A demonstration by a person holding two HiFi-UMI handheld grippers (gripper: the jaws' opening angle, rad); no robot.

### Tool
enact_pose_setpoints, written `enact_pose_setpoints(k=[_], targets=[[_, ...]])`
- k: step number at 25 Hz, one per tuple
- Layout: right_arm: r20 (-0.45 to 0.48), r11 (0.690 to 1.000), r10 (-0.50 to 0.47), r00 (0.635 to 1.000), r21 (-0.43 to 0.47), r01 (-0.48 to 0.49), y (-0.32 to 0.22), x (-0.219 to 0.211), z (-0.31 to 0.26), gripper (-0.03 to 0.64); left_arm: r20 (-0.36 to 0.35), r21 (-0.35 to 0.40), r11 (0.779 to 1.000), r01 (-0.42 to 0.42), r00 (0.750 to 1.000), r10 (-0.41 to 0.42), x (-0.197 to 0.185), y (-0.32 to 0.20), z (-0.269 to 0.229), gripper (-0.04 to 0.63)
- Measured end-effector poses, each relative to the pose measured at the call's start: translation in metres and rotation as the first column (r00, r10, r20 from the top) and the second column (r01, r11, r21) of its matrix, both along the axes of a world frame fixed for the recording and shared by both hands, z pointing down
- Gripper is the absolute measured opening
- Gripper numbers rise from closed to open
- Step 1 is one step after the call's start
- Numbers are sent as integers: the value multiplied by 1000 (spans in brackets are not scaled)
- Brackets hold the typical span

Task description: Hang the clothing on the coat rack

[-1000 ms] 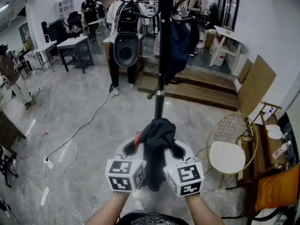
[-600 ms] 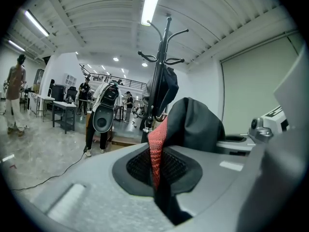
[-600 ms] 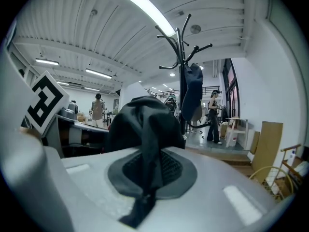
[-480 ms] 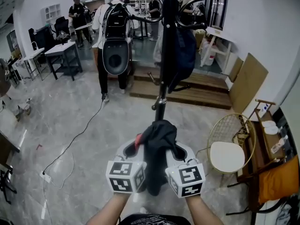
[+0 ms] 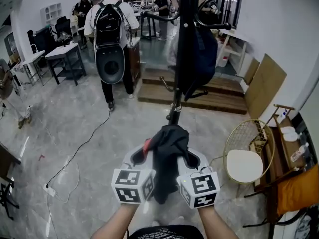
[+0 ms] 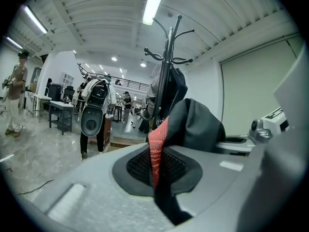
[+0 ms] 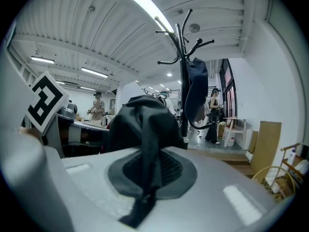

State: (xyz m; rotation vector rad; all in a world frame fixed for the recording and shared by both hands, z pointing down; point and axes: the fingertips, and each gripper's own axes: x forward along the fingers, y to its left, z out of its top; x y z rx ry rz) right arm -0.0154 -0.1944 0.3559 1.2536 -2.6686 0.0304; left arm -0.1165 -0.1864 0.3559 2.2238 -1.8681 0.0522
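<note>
Coat rack point(image 5: 176, 106) nearer, a dark garment point(image 5: 202, 54) seemingly on it; hand-held grippers point(image 5: 143, 155) point(image 5: 192, 158) pinch clothing point(image 5: 167, 156).

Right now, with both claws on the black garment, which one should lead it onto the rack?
Left, narrowly. The left claw and right claw are both shut on the black garment. The coat rack stands straight ahead; its bare hook curves leftward, while a dark blue garment fills its right side.

A person wearing a black backpack point(image 5: 110, 31) stands on the grey floor point(image 5: 60, 108) at eleven o'clock. A cable point(image 5: 92, 133) trails at nine o'clock. A wire chair point(image 5: 245, 153) sits at three o'clock, below a leaning wooden board point(image 5: 267, 86).
</note>
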Motion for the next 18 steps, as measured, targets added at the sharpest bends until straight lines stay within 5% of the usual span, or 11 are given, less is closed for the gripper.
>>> enact_pose_setpoints(k=[18], targets=[[23, 997, -71, 997, 10, 71, -59, -1, -5, 5, 9, 8, 996, 94, 996, -94, -9, -56, -7, 18]])
